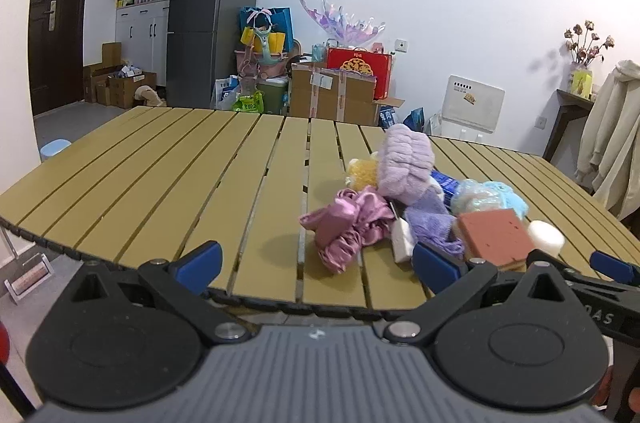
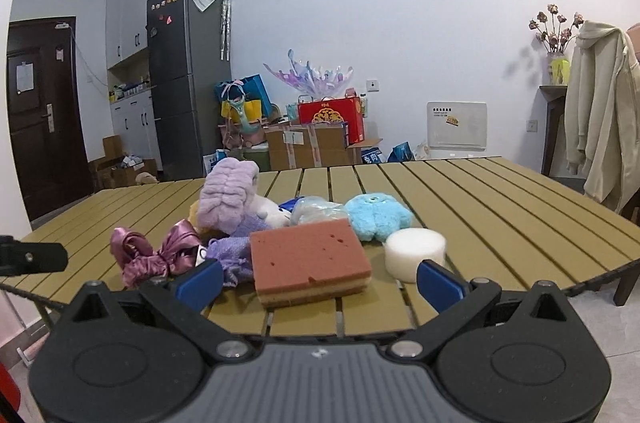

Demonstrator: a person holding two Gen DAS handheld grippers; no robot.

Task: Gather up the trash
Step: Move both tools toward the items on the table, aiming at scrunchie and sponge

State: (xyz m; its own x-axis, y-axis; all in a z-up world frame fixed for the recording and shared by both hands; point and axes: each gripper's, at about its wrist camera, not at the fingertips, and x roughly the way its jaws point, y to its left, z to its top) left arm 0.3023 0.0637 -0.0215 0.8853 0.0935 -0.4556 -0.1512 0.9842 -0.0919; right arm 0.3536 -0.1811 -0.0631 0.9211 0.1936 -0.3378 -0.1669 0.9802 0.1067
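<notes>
Both grippers, left (image 1: 316,265) and right (image 2: 318,281), level at near worktop (image 1: 160,175) edge, fingers apart, empty. Ahead of right: heaped trash, a pink sponge (image 2: 310,259) nearest, white puck (image 2: 415,253) beside.

Left tool (image 1: 316,265) and right tool (image 2: 319,281) gape, empty.

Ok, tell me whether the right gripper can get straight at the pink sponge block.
Probably yes: the right gripper is open, and the pink sponge block lies at the pile's near edge directly between its fingers, nothing in front.
</notes>
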